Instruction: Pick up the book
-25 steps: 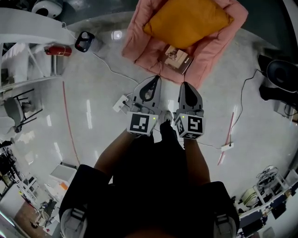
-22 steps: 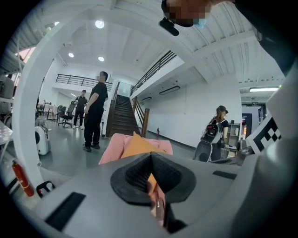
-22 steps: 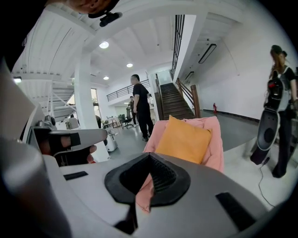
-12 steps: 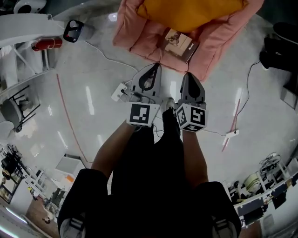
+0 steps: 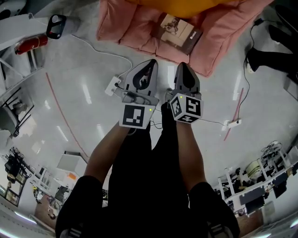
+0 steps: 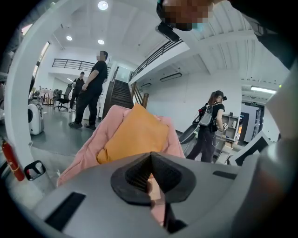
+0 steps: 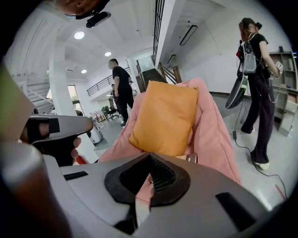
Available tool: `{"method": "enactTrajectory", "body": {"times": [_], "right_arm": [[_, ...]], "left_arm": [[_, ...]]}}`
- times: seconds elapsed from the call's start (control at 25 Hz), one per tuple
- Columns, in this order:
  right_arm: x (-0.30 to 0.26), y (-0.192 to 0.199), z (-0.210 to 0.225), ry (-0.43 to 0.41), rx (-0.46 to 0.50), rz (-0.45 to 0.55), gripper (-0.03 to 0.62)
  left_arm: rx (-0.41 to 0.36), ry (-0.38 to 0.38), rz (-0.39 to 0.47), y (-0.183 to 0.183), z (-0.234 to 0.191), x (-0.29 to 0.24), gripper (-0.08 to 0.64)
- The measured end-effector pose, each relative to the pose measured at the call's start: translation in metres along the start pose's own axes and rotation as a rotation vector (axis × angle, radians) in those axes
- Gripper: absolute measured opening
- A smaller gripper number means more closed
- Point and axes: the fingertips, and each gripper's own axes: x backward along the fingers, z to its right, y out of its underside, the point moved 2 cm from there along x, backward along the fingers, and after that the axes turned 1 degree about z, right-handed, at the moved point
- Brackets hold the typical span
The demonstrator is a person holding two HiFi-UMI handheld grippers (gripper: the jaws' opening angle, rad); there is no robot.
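The book (image 5: pixel 178 31), with a brown-and-cream cover, lies flat on the front part of a pink floor cushion (image 5: pixel 135 28), just below an orange pillow (image 5: pixel 186 4). Both grippers hang side by side over the grey floor, short of the cushion's near edge and pointing at it. My left gripper (image 5: pixel 151 62) is shut with nothing in it, its tips meeting in the left gripper view (image 6: pixel 150 155). The right gripper (image 5: pixel 184 65) is also shut and empty (image 7: pixel 150 155). A corner of the book (image 7: pixel 192 158) peeks over the right jaws, in front of the orange pillow (image 7: pixel 165 116).
A white power strip (image 5: pixel 113 86) with a cable lies on the floor left of the left gripper, and another strip (image 5: pixel 231 123) lies at the right. A red fire extinguisher (image 5: pixel 30 44) is far left. People stand beyond the cushion (image 6: pixel 95 88) (image 7: pixel 256 83).
Both grippers have sunk toward the floor and drawn nearer the cushion's front edge, still shut. The cushion and book have slid toward the top of the head view.
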Motion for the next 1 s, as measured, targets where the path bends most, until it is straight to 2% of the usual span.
{"method": "enactTrajectory", "body": {"times": [0.28, 0.8, 1.0], "right_arm": [[-0.031, 0.049, 0.02, 0.041, -0.032, -0.031, 0.002], [-0.069, 0.117, 0.058, 0.113, -0.156, -0.064, 0.005], [-0.079, 0.138, 0.072, 0.12, -0.218, -0.108, 0.07]], "left_arm": [[0.026, -0.004, -0.03, 0.048, -0.01, -0.019, 0.006], [0.018, 0.074, -0.066, 0.104, -0.017, -0.046, 0.006], [0.034, 0.077, -0.062, 0.111, -0.021, -0.051, 0.006]]}}
